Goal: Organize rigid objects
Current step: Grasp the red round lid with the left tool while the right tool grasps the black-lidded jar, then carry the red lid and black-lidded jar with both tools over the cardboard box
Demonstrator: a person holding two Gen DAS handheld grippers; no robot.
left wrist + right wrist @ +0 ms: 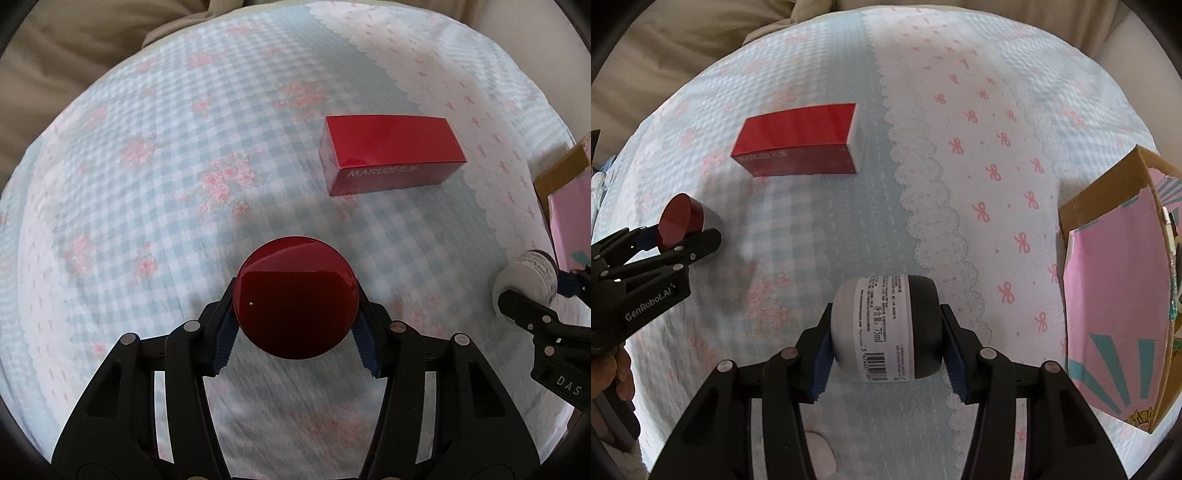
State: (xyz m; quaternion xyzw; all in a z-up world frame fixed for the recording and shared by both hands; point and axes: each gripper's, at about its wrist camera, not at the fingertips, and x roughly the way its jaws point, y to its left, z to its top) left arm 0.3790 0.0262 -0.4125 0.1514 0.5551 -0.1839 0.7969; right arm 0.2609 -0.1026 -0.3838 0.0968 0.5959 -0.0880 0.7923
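My left gripper [295, 314] is shut on a round dark red jar [295, 297], held above the checked bedcover; it also shows in the right wrist view [677, 223]. My right gripper [886, 332] is shut on a grey and black labelled jar [884, 326], which shows at the right edge of the left wrist view [526, 275]. A red rectangular box [391, 153] lies flat on the cover ahead of both grippers, also seen in the right wrist view [801, 142].
An open cardboard box with a pink printed lining [1119, 288] stands at the right, partly seen in the left wrist view [569, 199]. The bedcover [147, 184] has blue checks and a white bow-print band. Beige bedding [66, 55] lies beyond it.
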